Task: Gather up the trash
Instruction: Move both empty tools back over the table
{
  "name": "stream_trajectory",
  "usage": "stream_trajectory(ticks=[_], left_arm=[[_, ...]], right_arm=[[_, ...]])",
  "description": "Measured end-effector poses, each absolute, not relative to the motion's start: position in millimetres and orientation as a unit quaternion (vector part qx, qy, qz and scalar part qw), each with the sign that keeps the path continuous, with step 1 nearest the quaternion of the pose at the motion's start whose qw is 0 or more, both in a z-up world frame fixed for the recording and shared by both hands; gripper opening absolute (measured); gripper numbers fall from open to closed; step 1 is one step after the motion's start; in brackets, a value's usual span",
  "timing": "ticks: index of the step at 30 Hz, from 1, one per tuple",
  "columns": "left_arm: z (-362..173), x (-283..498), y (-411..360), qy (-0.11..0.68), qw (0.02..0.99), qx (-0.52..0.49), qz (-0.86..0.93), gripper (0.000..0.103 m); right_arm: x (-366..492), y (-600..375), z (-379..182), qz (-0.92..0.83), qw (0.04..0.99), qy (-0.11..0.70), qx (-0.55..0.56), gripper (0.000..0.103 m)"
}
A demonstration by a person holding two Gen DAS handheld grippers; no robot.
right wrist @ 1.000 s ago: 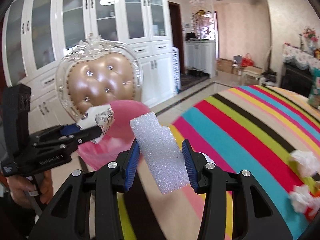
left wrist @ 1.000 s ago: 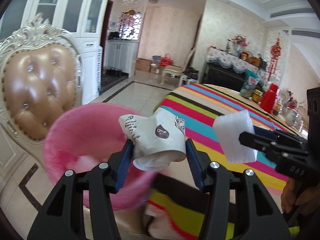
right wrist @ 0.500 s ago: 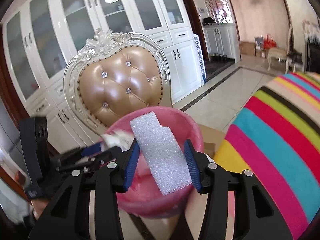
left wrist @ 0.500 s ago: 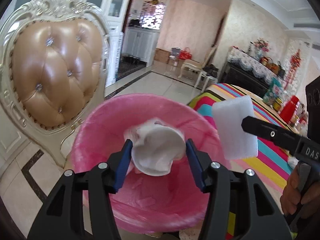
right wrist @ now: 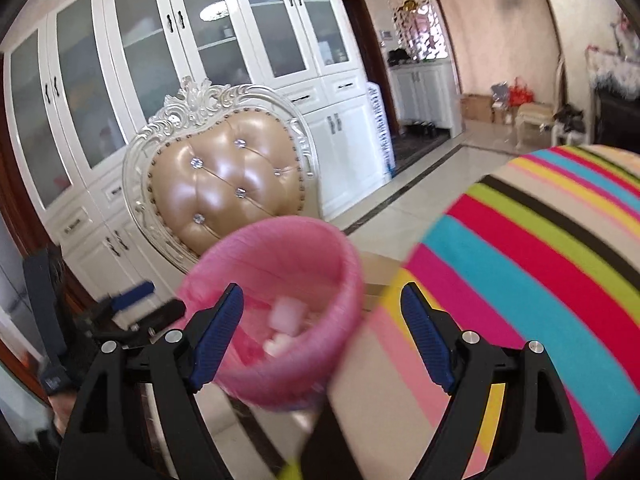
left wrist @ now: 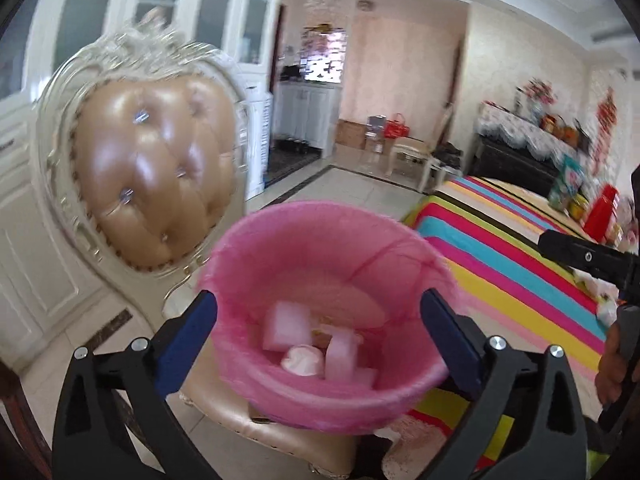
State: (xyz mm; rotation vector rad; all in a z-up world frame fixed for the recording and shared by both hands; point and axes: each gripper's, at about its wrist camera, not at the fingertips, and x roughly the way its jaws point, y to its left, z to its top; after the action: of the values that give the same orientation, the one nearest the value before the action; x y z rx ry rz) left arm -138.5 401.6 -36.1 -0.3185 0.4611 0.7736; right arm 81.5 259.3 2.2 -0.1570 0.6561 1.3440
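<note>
A pink-lined trash bin (left wrist: 320, 240) (right wrist: 280, 248) stands on a padded chair seat beside the striped table. My left gripper (left wrist: 320, 338) hangs over the bin, its jaws opening wide with nothing between them. A crumpled paper cup (left wrist: 302, 358) and white foam pieces (left wrist: 286, 326) lie at the bin's bottom. My right gripper (right wrist: 322, 338) is over the bin's near right edge, its jaws also opening and empty. White foam (right wrist: 286, 316) shows blurred inside the bin. The right gripper's black finger (left wrist: 580, 256) reaches in from the right edge of the left wrist view.
An ornate chair back (left wrist: 148, 184) (right wrist: 228, 184) rises behind the bin. The striped tablecloth (left wrist: 520, 264) (right wrist: 540, 260) spreads right. White cabinets (right wrist: 200, 60) line the wall. A red jug (left wrist: 600, 212) and clutter sit at the table's far end. A hand (left wrist: 612, 364) holds the right gripper.
Both grippers opened over the bin. The paper cup left the left jaws and the foam block left the right jaws; both now lie in the bin. Both views shifted further over the bin.
</note>
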Motion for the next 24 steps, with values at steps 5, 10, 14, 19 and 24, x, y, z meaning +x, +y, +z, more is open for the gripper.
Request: stream_trajectory(ticks=[5, 10, 14, 19, 24], left_arm=[[-29.0, -98.7, 359.3, 0.226, 0.910, -0.121, 0.325, 0.098], [-25.2, -40.6, 298.1, 0.237, 0.935, -0.082, 0.251, 0.098], [-25.3, -1.8, 248.4, 0.245, 0.948, -0.063, 0.193, 0.098], [-30.6, 40.1, 191.0, 0.265, 0.954, -0.046, 0.131, 0.098], [-41.2, 77.5, 138.4, 0.291, 0.952, -0.035, 0.082, 0.098]], right_arm=[[96.6, 191.6, 1.6, 0.562, 0.772, 0.281, -0.092, 0.079], [123.2, 110.8, -2.2, 0.490, 0.819, 0.282, -0.094, 0.080], [145.4, 50.4, -12.2, 0.426, 0.848, 0.300, -0.093, 0.080], [168.4, -32.5, -26.1, 0.342, 0.883, 0.310, -0.089, 0.080], [181.3, -110.8, -29.9, 0.283, 0.905, 0.311, -0.072, 0.081]])
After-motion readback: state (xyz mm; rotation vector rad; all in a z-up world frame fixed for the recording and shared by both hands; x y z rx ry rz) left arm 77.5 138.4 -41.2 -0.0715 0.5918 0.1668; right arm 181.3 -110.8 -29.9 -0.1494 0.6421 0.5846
